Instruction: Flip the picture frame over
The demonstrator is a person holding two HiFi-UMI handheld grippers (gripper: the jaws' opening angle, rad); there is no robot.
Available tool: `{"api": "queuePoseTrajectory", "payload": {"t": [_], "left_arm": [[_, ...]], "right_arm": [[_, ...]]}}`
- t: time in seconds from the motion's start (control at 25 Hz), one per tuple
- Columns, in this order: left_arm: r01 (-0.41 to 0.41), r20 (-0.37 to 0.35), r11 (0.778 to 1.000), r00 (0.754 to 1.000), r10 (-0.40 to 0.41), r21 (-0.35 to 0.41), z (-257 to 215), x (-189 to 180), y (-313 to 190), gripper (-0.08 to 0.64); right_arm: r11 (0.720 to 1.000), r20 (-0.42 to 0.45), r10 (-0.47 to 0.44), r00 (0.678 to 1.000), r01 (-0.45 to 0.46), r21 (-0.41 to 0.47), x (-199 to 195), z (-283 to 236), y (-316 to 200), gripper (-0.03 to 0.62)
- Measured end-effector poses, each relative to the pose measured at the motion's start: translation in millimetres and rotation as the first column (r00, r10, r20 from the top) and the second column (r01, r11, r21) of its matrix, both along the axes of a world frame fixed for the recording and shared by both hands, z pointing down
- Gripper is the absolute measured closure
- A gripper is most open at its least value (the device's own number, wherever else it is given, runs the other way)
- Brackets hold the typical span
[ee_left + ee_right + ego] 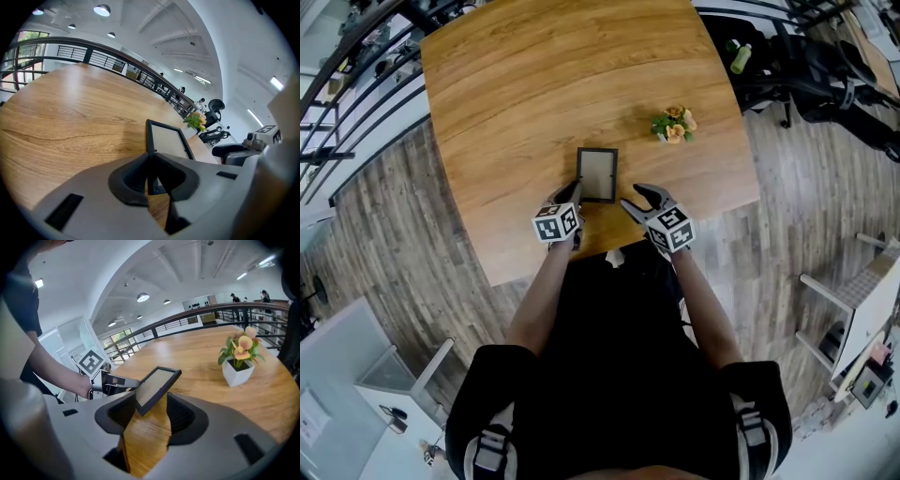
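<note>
The black rectangular picture frame (pixel 597 175) is clamped along its near left edge by the left gripper (pixel 577 195), whose jaws are closed on the thin moulding. The frame appears tilted off the light wooden table (pixel 534 94), probably to free an edge for turning it. The right gripper (pixel 639 199) has its jaws spread wide and holds nothing; the frame's near corner lies just ahead between them, untouched, so it seems ready to take the opposite edge. A small white pot of orange flowers (pixel 674 125) stands well beyond the right gripper.

Potted plant (pixel 675 125) well apart from picture frame (pixel 598 174)
</note>
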State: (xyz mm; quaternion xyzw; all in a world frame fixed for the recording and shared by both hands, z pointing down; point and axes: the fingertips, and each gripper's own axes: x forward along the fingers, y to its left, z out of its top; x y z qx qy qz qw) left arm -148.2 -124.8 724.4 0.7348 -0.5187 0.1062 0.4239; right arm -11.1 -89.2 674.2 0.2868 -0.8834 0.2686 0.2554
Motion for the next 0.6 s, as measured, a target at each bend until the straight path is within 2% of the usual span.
{"api": "queuePoseTrajectory", "payload": {"t": [0.32, 0.6], "left_arm": [[-0.006, -0.043, 0.998, 0.999, 0.009, 0.069, -22, 3, 0, 0.500], [-0.010, -0.097, 0.992, 0.995, 0.023, 0.127, -37, 6, 1, 0.500]], "right_arm": [[0.997, 0.035, 0.006, 0.999, -0.004, -0.078, -13, 11, 4, 0.374], [0.973, 0.184, 0.161, 0.970, -0.124, -0.196, -18, 11, -2, 0.374]]}}
